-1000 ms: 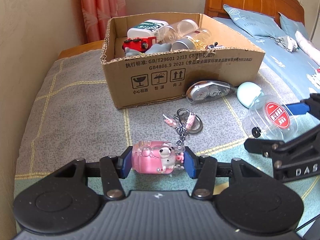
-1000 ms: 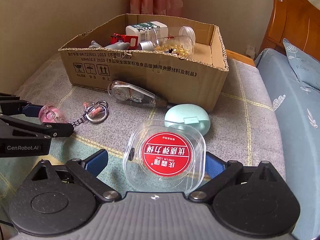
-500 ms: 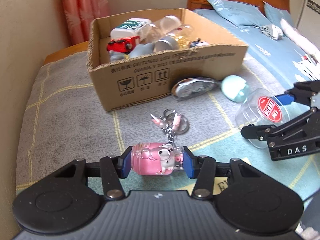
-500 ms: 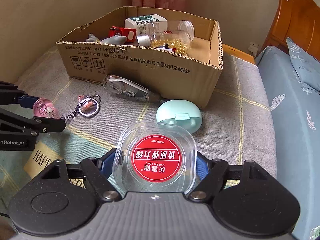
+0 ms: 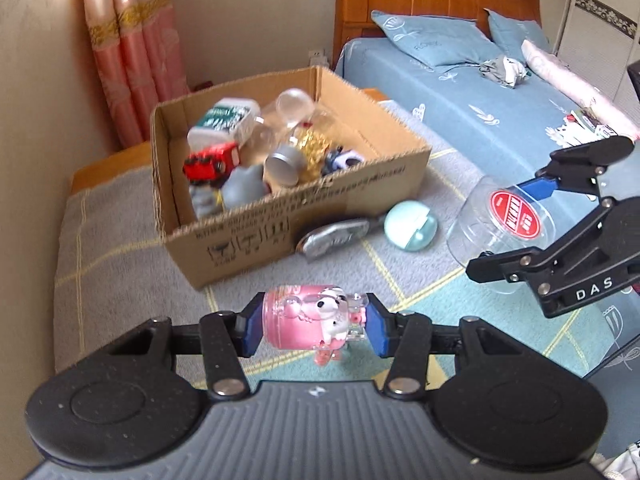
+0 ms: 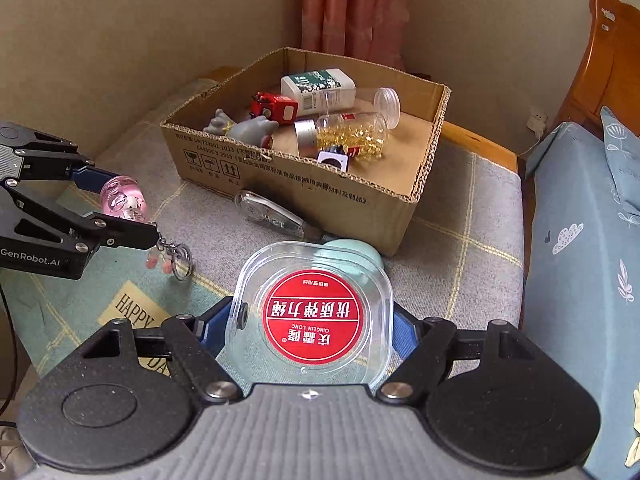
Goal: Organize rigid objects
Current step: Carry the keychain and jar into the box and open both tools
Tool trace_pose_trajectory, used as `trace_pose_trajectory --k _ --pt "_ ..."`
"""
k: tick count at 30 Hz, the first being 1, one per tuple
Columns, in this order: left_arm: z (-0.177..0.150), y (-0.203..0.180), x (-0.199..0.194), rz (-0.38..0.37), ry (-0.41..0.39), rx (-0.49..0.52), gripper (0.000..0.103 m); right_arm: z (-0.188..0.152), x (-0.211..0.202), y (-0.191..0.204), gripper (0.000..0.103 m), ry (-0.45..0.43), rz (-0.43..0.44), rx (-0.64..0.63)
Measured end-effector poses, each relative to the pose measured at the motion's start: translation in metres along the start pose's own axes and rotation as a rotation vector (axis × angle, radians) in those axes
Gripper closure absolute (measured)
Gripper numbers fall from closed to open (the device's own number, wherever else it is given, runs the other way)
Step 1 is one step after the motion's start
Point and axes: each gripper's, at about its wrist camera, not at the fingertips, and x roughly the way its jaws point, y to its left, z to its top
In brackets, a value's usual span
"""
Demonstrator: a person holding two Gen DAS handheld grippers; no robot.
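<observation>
Both loads are airborne above the blanket-covered bed (image 5: 120,240). Left claw (image 5: 314,326) is clamped on the pink keychain charm (image 5: 308,322); its ring and chain dangle below. Right claw (image 6: 310,326) is clamped on the clear plastic tub (image 6: 312,312).

Advice: carry both over the cardboard box (image 6: 404,204), clear the near wall, let the dangling chain pass the rim, release low into the free corner.

Versus a second ago: both items sat on the blanket; the right claw stood wider.
</observation>
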Motion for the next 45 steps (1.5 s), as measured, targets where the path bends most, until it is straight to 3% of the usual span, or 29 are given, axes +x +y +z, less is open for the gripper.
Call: trace_pose_trajectory --k 11,20,22,23,34,45 --pt "0.029 -0.007 -0.020 0.016 -0.056 0.044 0.054 0.044 -0.023 -0.021 0.021 -0.101 0.029 -0.003" --pt "0.063 0.001 -0.032 0.043 -0.120 0.045 0.054 0.103 0.014 -0.042 0.021 -0.117 0.065 0.020" --pt "0.071 0.004 -0.032 0.055 -0.124 0.041 0.054 0.109 0.023 -0.046 0.012 -0.135 0.027 0.027" --pt "0.074 0.006 -0.032 0.060 -0.126 0.041 0.054 0.110 0.026 -0.048 0.000 -0.142 0.009 0.033" --pt "0.111 0.014 -0.028 0.077 -0.147 0.048 0.054 0.089 0.017 -0.055 0.000 -0.145 0.033 0.047" --pt "0.180 0.005 0.003 0.031 -0.153 0.070 0.054 0.054 -0.010 -0.046 0.000 -0.175 0.053 0.050"
